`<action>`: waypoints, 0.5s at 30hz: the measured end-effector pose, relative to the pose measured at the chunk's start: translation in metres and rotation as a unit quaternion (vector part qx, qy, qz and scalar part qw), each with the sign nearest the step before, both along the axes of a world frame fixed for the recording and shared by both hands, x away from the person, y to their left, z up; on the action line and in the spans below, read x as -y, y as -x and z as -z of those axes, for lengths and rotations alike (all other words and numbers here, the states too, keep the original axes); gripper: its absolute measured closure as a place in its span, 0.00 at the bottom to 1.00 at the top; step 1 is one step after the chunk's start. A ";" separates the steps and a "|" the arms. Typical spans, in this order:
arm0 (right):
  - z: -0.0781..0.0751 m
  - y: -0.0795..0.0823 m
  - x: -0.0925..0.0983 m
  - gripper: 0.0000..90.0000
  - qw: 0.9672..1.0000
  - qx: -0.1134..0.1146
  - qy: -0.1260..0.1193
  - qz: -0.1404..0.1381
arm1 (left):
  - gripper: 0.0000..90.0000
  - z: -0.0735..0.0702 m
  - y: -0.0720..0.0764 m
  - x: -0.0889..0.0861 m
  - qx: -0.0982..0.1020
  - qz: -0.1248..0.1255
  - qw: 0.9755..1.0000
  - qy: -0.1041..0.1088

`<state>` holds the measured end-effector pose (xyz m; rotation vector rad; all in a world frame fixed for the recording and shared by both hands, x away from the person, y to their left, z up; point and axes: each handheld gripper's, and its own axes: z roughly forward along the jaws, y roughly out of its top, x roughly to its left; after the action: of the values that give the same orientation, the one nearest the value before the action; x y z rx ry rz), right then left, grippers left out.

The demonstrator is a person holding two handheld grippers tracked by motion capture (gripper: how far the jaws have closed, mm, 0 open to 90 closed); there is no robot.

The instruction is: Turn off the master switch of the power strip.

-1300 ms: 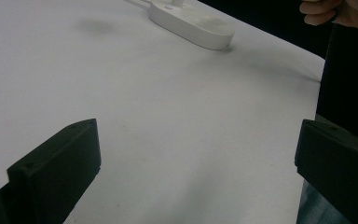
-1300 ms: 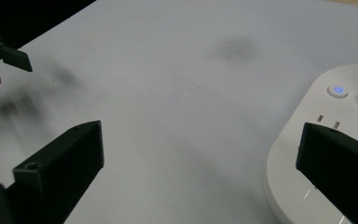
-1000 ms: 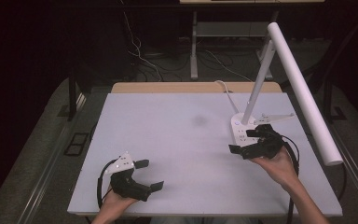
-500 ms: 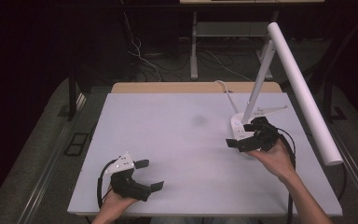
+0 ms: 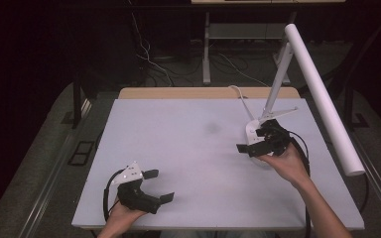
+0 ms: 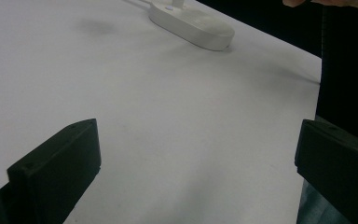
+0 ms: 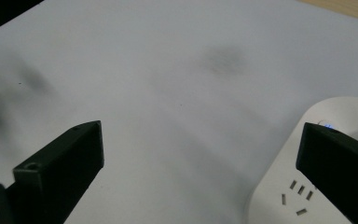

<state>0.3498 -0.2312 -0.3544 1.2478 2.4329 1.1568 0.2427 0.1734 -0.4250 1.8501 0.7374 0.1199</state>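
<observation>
A white desk lamp stands at the table's right, its oval base (image 5: 251, 130) on the white tabletop (image 5: 188, 148) and its long tube head (image 5: 322, 94) slanting toward the near right. My right gripper (image 5: 250, 140) is open and empty, right beside the base, with one jaw over the base's edge. In the right gripper view the base (image 7: 317, 186) lies under the right jaw of that gripper (image 7: 200, 172), with a small lit button. My left gripper (image 5: 159, 185) rests open near the front left edge. The left gripper view has the base (image 6: 191, 23) far off beyond its own open gripper (image 6: 196, 163).
A faint dark smudge (image 5: 212, 127) marks the middle of the tabletop. The lamp's white cord (image 5: 238, 94) runs off the far edge over a wooden strip (image 5: 178, 92). Dark floor and cables lie beyond the table.
My right gripper has moved forward and a little left, closing in on the lamp base. The left gripper has stayed where it was.
</observation>
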 end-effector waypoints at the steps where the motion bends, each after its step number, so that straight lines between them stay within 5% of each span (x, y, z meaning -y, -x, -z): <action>1: 0.000 -0.002 -0.001 0.00 1.000 -0.002 0.003 0.001 | 0.00 0.000 0.000 0.000 0.000 0.000 1.000 0.000; 10: 0.008 -0.022 -0.007 0.00 0.999 -0.011 0.030 0.022 | 0.00 0.000 0.000 0.000 0.000 0.001 1.000 0.000; 15: 0.011 -0.029 -0.010 0.11 0.998 -0.005 0.058 0.030 | 0.00 0.000 0.000 -0.001 0.000 0.001 1.000 0.000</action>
<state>0.3787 -0.2212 -0.3659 1.2850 2.4142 0.9812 0.2428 0.1742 -0.4246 1.8513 0.7343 0.1191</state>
